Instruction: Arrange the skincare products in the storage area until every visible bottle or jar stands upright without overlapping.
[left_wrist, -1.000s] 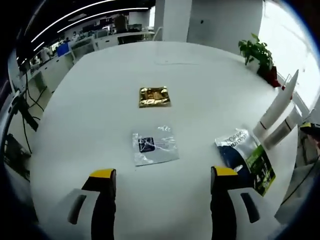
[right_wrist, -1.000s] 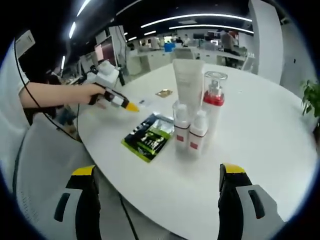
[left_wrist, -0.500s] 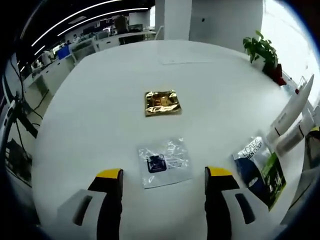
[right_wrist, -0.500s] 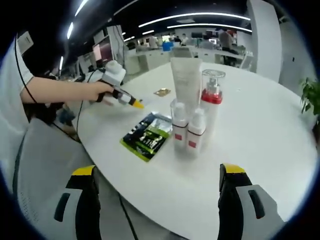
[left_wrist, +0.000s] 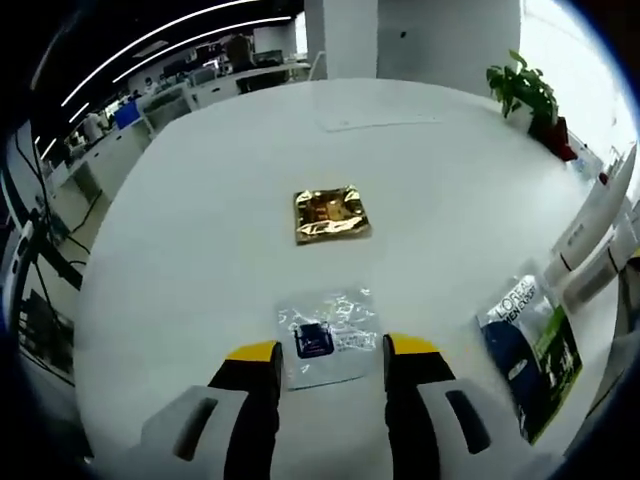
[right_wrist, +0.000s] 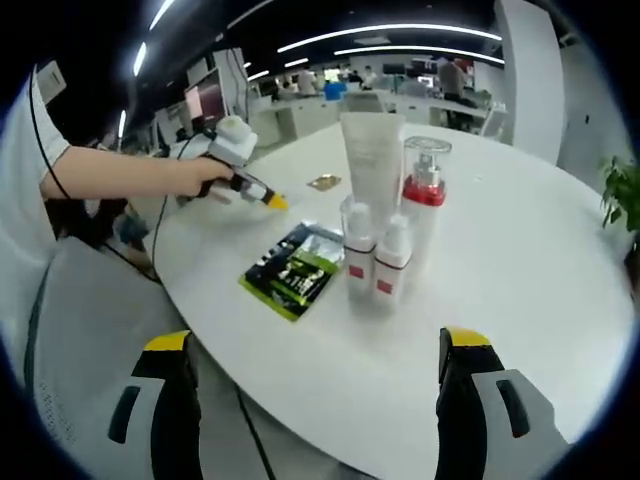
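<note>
While bare counter (left_wrist: 180, 230) lies at nine o'clock, our left gripper (left_wrist: 330, 352) has narrowed around the sachet (left_wrist: 327, 335); right gripper (right_wrist: 312, 350) spread.

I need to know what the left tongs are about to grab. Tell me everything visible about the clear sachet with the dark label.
The clear sachet is a small, roughly square packet of crinkled, glossy transparent film with a dark blue label near its middle and faint print beside it. It lies flat on the white table, nearer than the gold sachet. The left tongs stand open with yellow tips on either side of its near edge; whether they touch it cannot be told.
</note>
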